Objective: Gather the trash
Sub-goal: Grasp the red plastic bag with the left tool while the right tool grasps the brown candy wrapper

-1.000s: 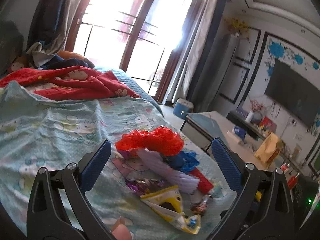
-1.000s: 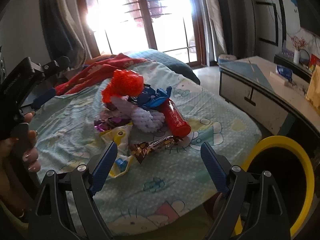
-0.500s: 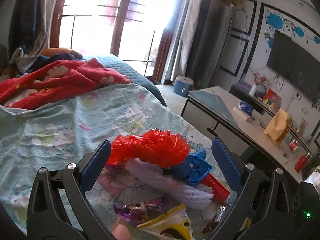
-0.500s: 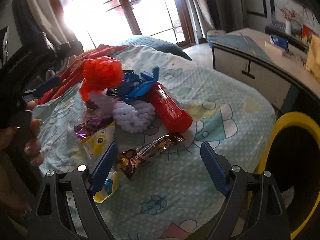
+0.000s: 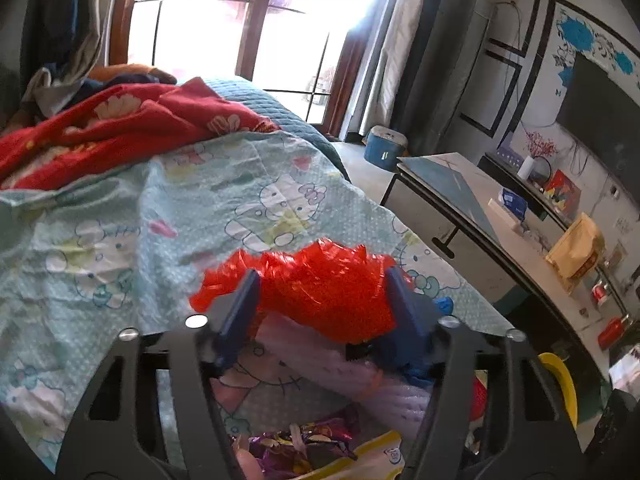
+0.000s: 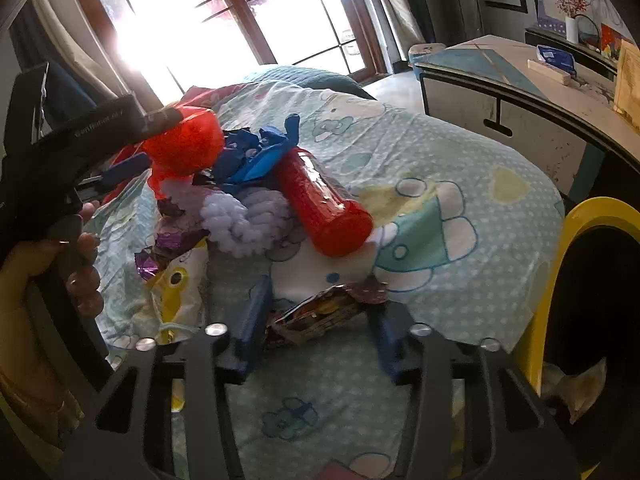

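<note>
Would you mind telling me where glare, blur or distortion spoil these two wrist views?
Left wrist view: the window is blown out white; the cabinet edges bow. Right wrist view: window glare hazes the left gripper; the yellow bin rim curves strongly.

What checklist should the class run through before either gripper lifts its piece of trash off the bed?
1. Left gripper closing around red crinkled plastic: ok.
2. Right gripper closing around the dark snack wrapper: ok.
3. Both pieces firmly pinched: cannot tell.
4. Bedsheet clear of the right fingers: cannot tell.
5. Yellow-rimmed bin beside the bed, open: ok.
6. Red tube outside both grips: ok.
</note>
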`<move>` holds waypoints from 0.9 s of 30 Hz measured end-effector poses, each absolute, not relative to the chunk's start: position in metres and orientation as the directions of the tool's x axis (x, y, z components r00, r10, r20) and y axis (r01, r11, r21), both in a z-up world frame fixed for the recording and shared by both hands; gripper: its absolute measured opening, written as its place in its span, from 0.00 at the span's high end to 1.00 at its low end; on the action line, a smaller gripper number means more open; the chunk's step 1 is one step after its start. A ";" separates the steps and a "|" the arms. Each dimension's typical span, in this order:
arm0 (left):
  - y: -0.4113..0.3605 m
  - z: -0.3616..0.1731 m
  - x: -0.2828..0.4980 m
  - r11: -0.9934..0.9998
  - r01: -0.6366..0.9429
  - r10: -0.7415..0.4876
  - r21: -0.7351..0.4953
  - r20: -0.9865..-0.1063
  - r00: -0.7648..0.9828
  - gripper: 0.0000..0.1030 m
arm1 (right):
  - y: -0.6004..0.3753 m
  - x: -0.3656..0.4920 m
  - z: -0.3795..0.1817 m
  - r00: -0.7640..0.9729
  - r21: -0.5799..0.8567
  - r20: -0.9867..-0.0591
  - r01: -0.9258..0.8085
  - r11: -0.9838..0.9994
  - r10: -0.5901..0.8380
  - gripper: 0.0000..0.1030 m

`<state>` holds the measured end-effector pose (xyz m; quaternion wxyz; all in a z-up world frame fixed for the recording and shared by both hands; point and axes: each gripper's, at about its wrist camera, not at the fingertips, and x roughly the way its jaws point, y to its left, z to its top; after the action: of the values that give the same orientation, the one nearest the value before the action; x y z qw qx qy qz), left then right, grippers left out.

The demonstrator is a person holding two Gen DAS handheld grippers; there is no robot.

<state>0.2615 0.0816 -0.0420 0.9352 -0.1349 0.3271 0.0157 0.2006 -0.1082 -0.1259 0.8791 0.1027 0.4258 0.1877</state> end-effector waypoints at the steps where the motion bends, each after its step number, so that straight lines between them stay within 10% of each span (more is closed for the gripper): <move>1: 0.083 -0.044 0.260 0.961 -0.119 -0.064 -0.250 -0.618 0.784 0.64 | -0.109 0.200 -0.126 0.569 0.335 -0.709 -0.247 0.909 0.416 0.65; 8: 0.097 -0.046 0.241 0.935 -0.124 -0.104 -0.333 -0.591 0.800 0.87 | -0.116 0.192 -0.125 0.567 0.347 -0.699 -0.263 0.900 0.435 0.69; 27: 0.132 -0.005 0.145 0.876 -0.140 -0.062 -0.462 -0.396 0.916 0.90 | -0.118 0.170 -0.096 0.631 0.300 -0.625 -0.349 0.888 0.459 0.73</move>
<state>0.1451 0.1316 -0.0051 0.9468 -0.2485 0.2035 0.0207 0.1704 -0.1177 -0.0962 0.8998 0.0753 0.3663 0.2245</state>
